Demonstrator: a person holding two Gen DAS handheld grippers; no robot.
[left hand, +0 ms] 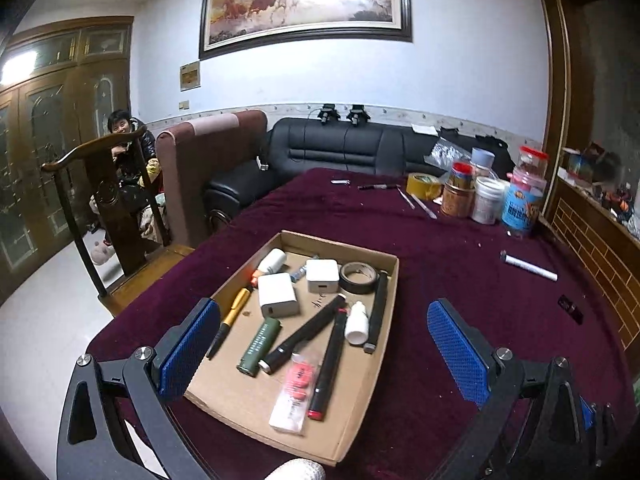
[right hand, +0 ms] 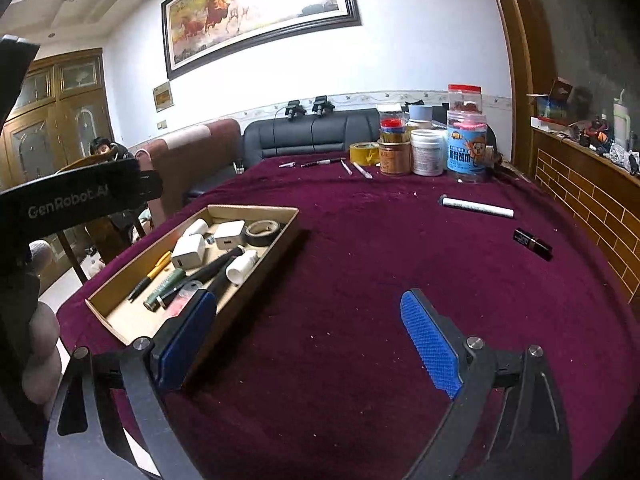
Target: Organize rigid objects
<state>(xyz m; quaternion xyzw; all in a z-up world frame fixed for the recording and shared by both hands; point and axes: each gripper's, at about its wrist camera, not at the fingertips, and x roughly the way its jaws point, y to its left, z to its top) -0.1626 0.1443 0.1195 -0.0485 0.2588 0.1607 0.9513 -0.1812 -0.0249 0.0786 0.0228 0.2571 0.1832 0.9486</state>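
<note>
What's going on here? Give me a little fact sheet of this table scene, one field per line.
surface: table under a dark red cloth
box: shallow cardboard box on the near left
in the box: two white chargers, black tape roll, green lighter, yellow pen, white bottle
loose on cloth: white tube, small black item
far edge: jars, yellow tape, pens
left gripper: open, empty, over the box
right gripper: open, empty, beside the box

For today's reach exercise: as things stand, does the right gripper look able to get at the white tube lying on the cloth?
Probably yes. The right gripper is open and empty, and only bare cloth lies between it and the white tube.
</note>
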